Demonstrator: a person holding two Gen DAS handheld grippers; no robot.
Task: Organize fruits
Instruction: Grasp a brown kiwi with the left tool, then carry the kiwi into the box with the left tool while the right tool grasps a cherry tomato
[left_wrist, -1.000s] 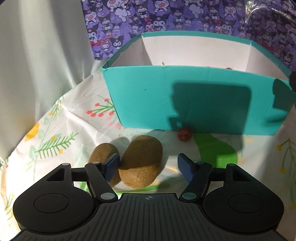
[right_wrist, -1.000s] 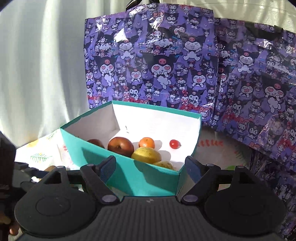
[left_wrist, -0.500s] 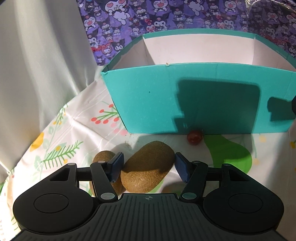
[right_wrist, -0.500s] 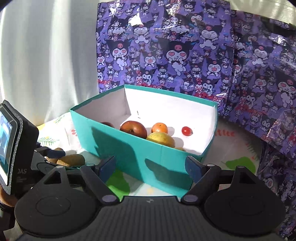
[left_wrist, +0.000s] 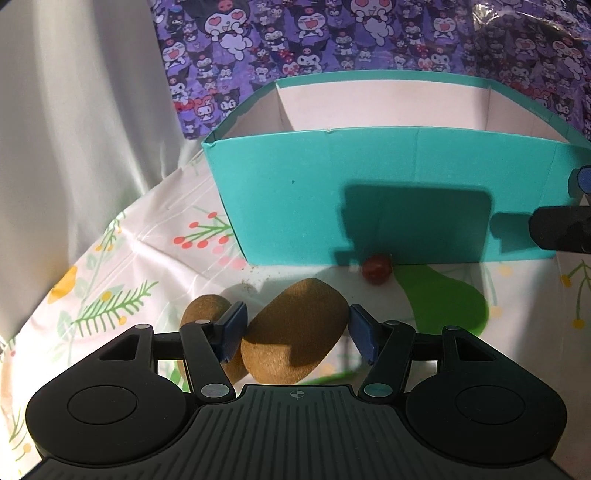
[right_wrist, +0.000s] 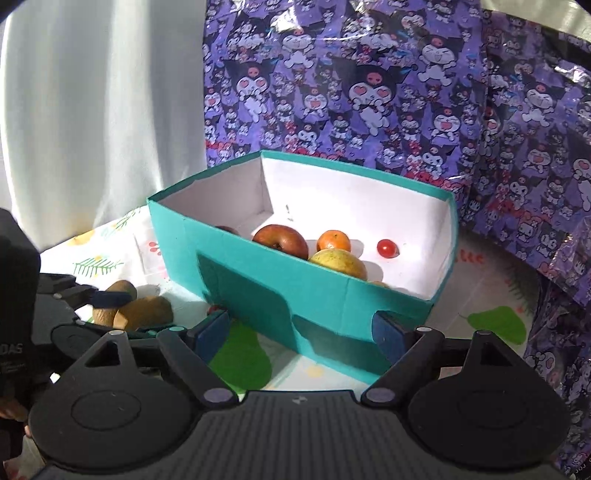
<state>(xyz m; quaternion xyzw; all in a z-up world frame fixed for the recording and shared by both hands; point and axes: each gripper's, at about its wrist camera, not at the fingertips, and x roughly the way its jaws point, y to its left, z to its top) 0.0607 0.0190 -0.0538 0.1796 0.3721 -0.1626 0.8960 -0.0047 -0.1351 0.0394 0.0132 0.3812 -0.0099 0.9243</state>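
Fuzzy brown oblong kiwi (left_wrist: 295, 332) sits diagonally between my left gripper (left_wrist: 295, 328) pads, nearly pinched I think, while my right gripper (right_wrist: 301, 332) hangs spread, empty.

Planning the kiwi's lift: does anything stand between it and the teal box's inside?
Yes: the teal cardboard box's near wall rises between the larger brown fuzzy kiwi at the left tool and the inside.
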